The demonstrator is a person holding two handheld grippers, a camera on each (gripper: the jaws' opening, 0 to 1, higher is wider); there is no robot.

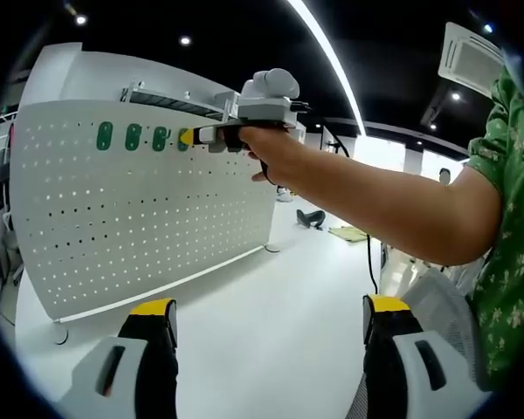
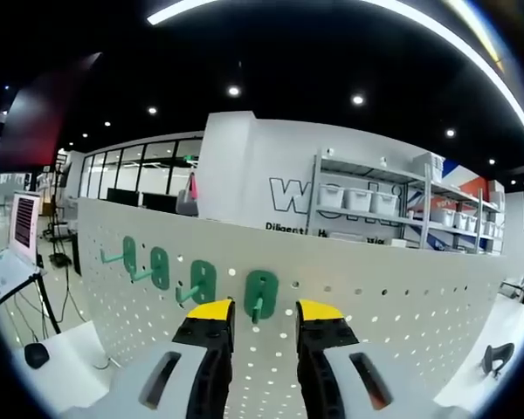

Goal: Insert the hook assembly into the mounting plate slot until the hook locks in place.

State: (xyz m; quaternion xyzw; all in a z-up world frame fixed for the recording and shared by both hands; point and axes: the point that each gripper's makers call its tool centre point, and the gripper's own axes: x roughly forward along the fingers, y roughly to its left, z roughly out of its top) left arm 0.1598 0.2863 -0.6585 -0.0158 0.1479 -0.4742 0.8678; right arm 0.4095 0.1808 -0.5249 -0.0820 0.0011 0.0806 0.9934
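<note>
Right gripper view: my right gripper fingers parted around green hook on pegboard, contact unclear. Left gripper gapes empty. Risk: skewed push leaves hook unlocked.

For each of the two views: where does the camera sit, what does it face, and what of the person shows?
Left gripper view: set back from the pegboard, own left gripper open; person's arm holds the right gripper at the green hooks.
Right gripper view: close to the pegboard, own jaws flanking a green hook.
Shared: pegboard, four green hooks.
</note>
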